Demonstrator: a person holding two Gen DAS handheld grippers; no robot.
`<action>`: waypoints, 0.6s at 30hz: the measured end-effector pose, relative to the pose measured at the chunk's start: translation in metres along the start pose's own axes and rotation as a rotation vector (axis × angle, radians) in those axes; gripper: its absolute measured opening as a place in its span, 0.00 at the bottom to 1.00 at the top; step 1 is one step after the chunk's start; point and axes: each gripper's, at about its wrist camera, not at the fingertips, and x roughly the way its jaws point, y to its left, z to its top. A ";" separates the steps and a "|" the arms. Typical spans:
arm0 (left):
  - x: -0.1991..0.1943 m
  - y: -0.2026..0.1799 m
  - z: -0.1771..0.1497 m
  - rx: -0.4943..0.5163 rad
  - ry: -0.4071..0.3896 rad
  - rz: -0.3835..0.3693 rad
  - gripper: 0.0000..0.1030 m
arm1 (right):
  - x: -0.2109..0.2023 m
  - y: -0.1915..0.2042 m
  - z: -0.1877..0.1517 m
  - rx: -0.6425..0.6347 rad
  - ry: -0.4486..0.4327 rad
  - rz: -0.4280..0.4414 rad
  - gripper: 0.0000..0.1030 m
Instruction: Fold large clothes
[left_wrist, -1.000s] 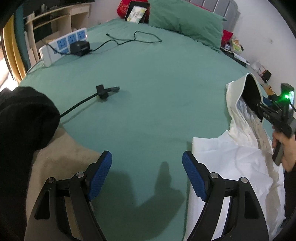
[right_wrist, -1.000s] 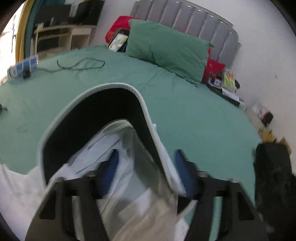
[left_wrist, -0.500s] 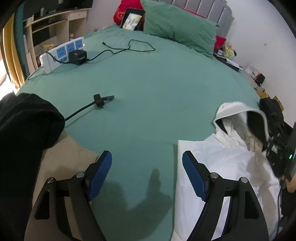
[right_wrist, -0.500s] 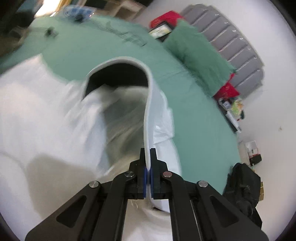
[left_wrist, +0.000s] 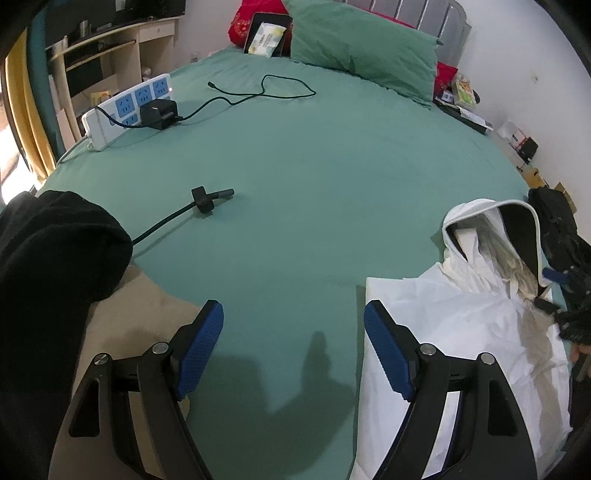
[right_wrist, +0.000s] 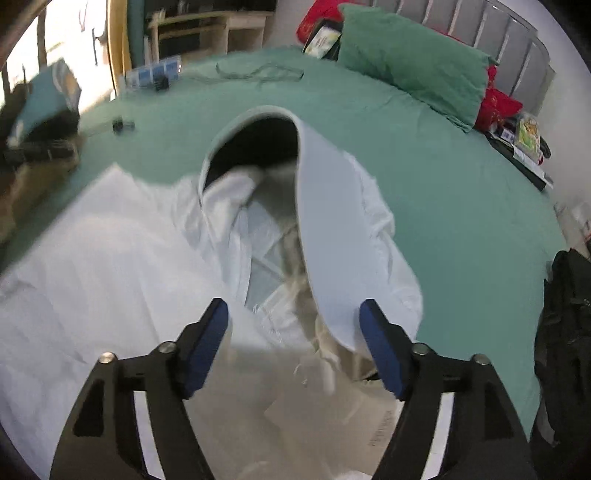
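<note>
A white hooded garment (left_wrist: 461, 332) lies spread on the green bed (left_wrist: 314, 166) at the right, its dark-lined hood (left_wrist: 495, 229) standing up at the far end. My left gripper (left_wrist: 293, 347) hovers open over bare sheet beside the garment's left edge, holding nothing. My right gripper (right_wrist: 294, 332) hangs over the garment (right_wrist: 110, 258), its jaws opening. The hood's pale rim (right_wrist: 332, 258) runs down between them without either pad pressing on it. In the left wrist view the right gripper (left_wrist: 548, 290) shows at the hood's right side.
A black garment (left_wrist: 55, 258) and a beige cloth (left_wrist: 129, 314) lie at the bed's left. A power strip (left_wrist: 125, 110), a charger cable (left_wrist: 258, 92) and a clipped black cable (left_wrist: 203, 199) lie farther back. A green pillow (left_wrist: 362, 37) sits at the headboard. A black bag (right_wrist: 565, 332) stands off the right edge.
The right gripper held the hood's rim pinched half a second ago; its jaws have since parted and let it go. The hood came down from its raised position. The left gripper stayed put.
</note>
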 end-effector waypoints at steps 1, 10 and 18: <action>0.001 0.001 0.000 -0.003 0.002 0.004 0.80 | -0.006 -0.005 0.005 0.013 -0.013 -0.004 0.73; 0.004 0.004 0.003 -0.012 -0.013 0.012 0.80 | -0.025 -0.047 0.072 0.134 -0.148 -0.048 0.82; 0.012 0.008 0.003 -0.009 0.005 0.016 0.80 | 0.078 -0.064 0.104 0.197 0.065 0.266 0.95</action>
